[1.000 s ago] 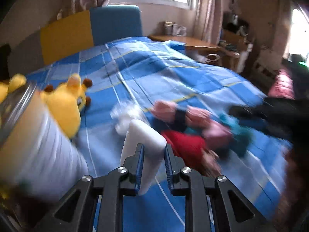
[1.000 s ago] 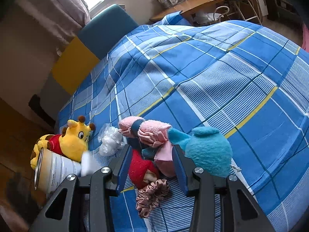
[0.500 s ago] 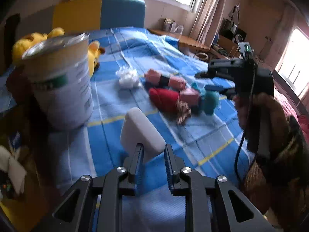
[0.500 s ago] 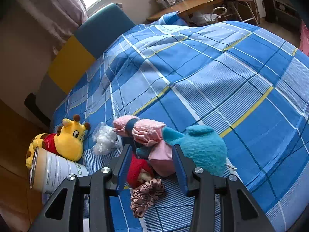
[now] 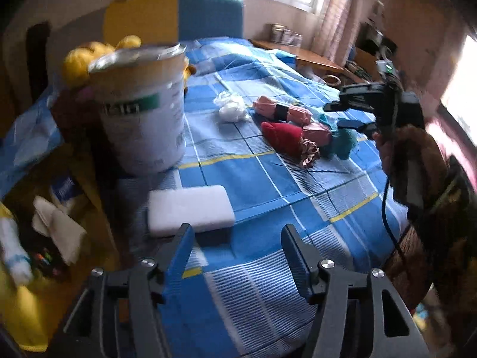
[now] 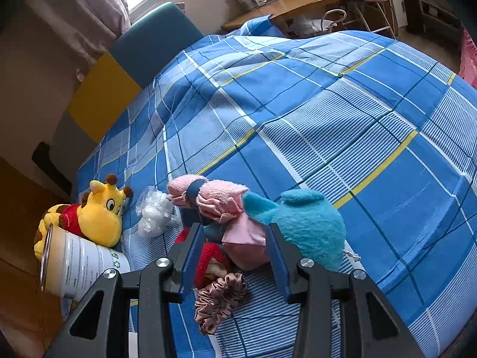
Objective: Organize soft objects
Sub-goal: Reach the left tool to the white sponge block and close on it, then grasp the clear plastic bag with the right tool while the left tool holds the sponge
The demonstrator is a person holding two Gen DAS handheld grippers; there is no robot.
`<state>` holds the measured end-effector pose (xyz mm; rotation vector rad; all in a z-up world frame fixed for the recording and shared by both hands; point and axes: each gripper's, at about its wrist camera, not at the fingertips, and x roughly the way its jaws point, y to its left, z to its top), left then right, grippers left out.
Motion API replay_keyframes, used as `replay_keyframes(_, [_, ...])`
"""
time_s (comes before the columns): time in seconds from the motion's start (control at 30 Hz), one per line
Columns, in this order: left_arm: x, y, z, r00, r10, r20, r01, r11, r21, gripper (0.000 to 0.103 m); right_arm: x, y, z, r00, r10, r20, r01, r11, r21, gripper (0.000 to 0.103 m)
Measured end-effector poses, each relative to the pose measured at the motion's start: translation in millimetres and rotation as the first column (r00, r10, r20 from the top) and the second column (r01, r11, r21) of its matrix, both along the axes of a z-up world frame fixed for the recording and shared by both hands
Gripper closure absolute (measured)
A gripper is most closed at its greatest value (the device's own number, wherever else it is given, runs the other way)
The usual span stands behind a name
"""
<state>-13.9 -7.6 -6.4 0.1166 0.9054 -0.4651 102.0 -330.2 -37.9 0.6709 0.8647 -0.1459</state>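
My left gripper (image 5: 235, 235) is open and empty just behind a white sponge block (image 5: 190, 208) that lies flat on the blue checked bedspread (image 5: 268, 179). My right gripper (image 6: 231, 235) is open above a pile of soft things: a pink rolled towel (image 6: 214, 197), a pink cloth (image 6: 244, 238), a teal plush (image 6: 310, 223), a red soft item (image 6: 208, 256) and a brown scrunchie (image 6: 220, 298). The right gripper also shows in the left wrist view (image 5: 351, 113). A yellow giraffe plush (image 6: 98, 214) lies at the left.
A white tin can (image 5: 143, 110) stands on the bed near the sponge. A crumpled white plastic bag (image 6: 155, 211) lies beside the pile. A bedside clutter of cloths (image 5: 59, 226) sits left of the bed edge. A wooden desk (image 6: 283, 6) is behind the bed.
My left gripper opened and let go of the white sponge, which now lies flat on the bed by the can. The right gripper stayed open over the pile.
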Motion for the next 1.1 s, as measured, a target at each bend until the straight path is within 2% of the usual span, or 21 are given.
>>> replay_keyframes(0.03, [0,-1,4,0.999,-0.050,0.022,0.049,0.998,0.039,0.035,0,0,0,1.000,0.000,0.000,0.000,1.000,0.001,0.060])
replay_keyframes(0.1, [3,-6,8,0.992,-0.108,0.057,0.102,0.989,0.111,0.033,0,0,0,1.000,0.004,0.001,-0.004,1.000,0.003,0.060])
replay_keyframes(0.13, [8,-11,9,0.985,-0.157,0.070,0.143,0.975,0.169,0.029,0,1,0,1.000,0.005,0.000,-0.005,1.000,0.003,0.060])
replay_keyframes(0.2, [16,-20,9,0.965,-0.240,0.102,0.208,0.945,0.251,0.028,0,1,0,1.000,0.007,0.001,-0.007,1.000,0.004,0.060])
replay_keyframes(0.23, [20,-27,6,0.949,-0.301,0.093,0.262,0.918,0.297,0.024,0,1,0,1.000,0.008,0.000,-0.008,1.000,0.003,0.060])
replay_keyframes(0.27, [23,-32,1,0.930,-0.359,0.074,0.314,0.885,0.343,0.023,1,1,-1,1.000,0.009,-0.002,-0.009,1.000,0.003,0.060])
replay_keyframes(0.3, [26,-39,-6,0.905,-0.420,0.061,0.362,0.839,0.406,0.023,1,2,-1,1.000,0.010,-0.007,-0.010,1.000,0.004,0.060])
replay_keyframes(0.37, [35,-46,-18,0.872,-0.490,-0.005,0.434,0.769,0.469,0.023,2,2,-3,1.000,0.013,-0.016,-0.013,1.000,0.007,0.060])
replay_keyframes(0.5, [55,-50,-34,0.828,-0.550,-0.109,0.524,0.689,0.501,0.023,3,0,-4,1.000,0.012,-0.016,-0.012,1.000,0.008,0.060])
replay_keyframes(0.53, [60,-49,-37,0.822,-0.558,-0.114,0.531,0.677,0.509,0.024,3,0,-4,1.000,0.013,-0.016,-0.013,1.000,0.009,0.060])
replay_keyframes(0.6, [71,-47,-47,0.797,-0.573,-0.193,0.586,0.655,0.476,0.024,4,0,-4,1.000,0.013,-0.017,-0.013,1.000,0.011,0.060])
replay_keyframes(0.67, [77,-46,-56,0.784,-0.581,-0.221,0.606,0.637,0.476,0.024,5,0,-5,1.000,0.016,-0.019,-0.016,1.000,0.011,0.060])
replay_keyframes(0.73, [84,-44,-65,0.776,-0.578,-0.254,0.621,0.629,0.467,0.023,5,0,-5,1.000,0.018,-0.021,-0.018,1.000,0.010,0.060])
replay_keyframes(0.8, [90,-42,-70,0.785,-0.566,-0.252,0.611,0.640,0.466,0.024,6,1,-5,1.000,0.021,-0.021,-0.021,1.000,0.006,0.060])
replay_keyframes(0.97, [106,-34,-79,0.801,-0.531,-0.276,0.598,0.708,0.375,0.025,7,6,-3,0.999,0.038,-0.014,-0.038,0.999,-0.009,0.060])
replay_keyframes(1.1, [104,-29,-79,0.829,-0.502,-0.247,0.560,0.754,0.345,0.036,8,11,-3,0.998,0.055,-0.012,-0.056,0.998,-0.026,0.060])
